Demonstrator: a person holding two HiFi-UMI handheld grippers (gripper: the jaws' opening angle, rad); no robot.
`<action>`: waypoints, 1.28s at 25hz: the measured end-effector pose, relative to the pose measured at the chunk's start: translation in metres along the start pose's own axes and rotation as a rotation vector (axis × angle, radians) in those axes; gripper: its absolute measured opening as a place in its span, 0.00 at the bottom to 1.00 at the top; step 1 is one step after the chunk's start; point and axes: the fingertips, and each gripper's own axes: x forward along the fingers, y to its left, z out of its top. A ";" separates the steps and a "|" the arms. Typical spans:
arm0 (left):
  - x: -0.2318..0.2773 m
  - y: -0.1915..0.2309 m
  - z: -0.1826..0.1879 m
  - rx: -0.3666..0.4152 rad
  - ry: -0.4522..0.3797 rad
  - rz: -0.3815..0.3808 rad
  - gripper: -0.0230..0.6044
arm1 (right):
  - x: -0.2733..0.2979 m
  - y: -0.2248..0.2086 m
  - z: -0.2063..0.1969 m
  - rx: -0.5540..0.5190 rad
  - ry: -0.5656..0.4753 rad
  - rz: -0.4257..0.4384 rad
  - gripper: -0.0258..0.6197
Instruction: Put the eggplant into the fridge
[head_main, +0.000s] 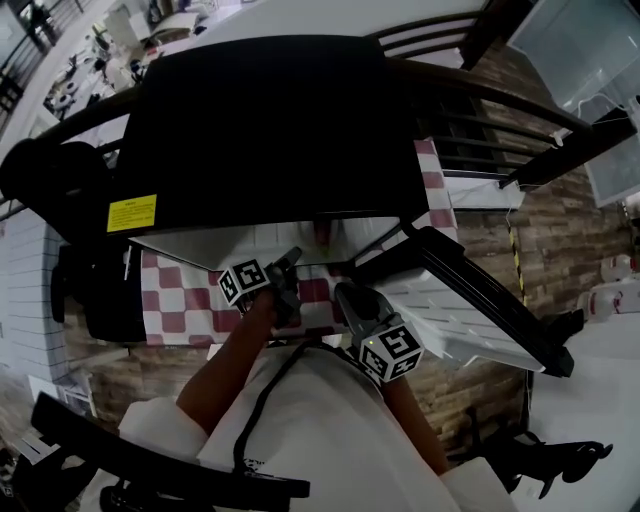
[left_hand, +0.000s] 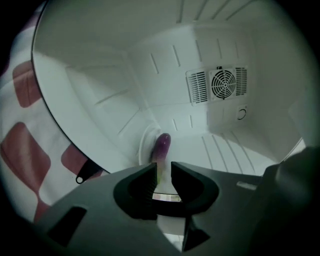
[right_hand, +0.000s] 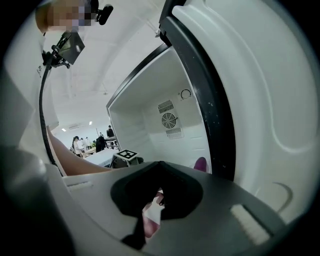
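Since the left claw (left_hand: 162, 174) is clamped on the eggplant (left_hand: 163, 144) by its stem end, purple tip poking into the fridge (left_hand: 235, 150), I'd call this the set-down step. I can't tell if the tip touches the fridge floor, so I'd go low and slow until the whole thing lies flat before letting go. It's round and will probably roll, so lay it along the left wall, well back from the front lip. Then back straight out without nudging it. The right claw (right_hand: 159, 165) is clenched on nothing, just beside the open door (right_hand: 270, 110), which puts it in a handy spot for swinging that shut afterwards.
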 end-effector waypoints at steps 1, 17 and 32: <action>-0.005 -0.004 0.001 0.026 -0.003 0.000 0.17 | 0.001 0.001 0.001 -0.004 -0.001 0.006 0.05; -0.091 -0.076 0.001 0.404 -0.044 -0.084 0.05 | -0.005 0.012 0.010 -0.045 -0.036 0.061 0.05; -0.129 -0.103 -0.009 0.698 -0.022 -0.123 0.05 | -0.006 0.017 0.012 -0.056 -0.039 0.067 0.05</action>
